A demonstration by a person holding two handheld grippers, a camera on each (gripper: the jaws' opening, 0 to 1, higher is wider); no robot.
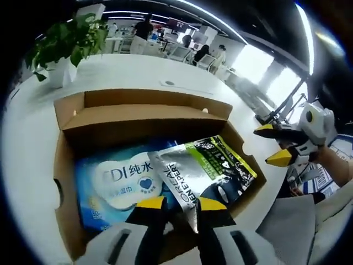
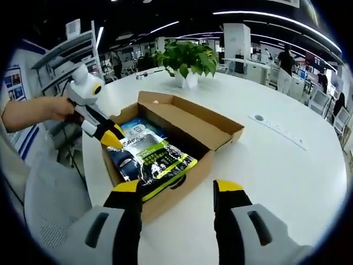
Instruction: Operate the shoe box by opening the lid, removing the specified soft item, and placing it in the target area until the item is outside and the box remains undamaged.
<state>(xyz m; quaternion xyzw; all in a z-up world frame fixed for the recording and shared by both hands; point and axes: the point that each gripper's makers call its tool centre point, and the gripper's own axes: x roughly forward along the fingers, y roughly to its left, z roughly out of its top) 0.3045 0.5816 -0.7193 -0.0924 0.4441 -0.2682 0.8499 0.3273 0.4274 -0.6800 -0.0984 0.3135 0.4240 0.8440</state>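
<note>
A white round table (image 2: 287, 165) carries a potted green plant (image 2: 187, 59) in a white pot, which stands near the far edge. In the left gripper view the same plant (image 1: 69, 41) is at the upper left. A small round grey insert (image 2: 259, 117) sits in the table top, and beside it lies a long flat strip (image 2: 284, 132). Behind the table there are desks, chairs and some people (image 2: 285, 67). Long ceiling lights (image 2: 265, 14) run above. Bright windows (image 1: 265, 72) are at the right in the left gripper view.

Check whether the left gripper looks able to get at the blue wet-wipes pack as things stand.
Probably yes: the box is open and the left gripper is at its edge, but the silver pouch overlaps the wet-wipes pack on one side, leaving its other side exposed.
</note>
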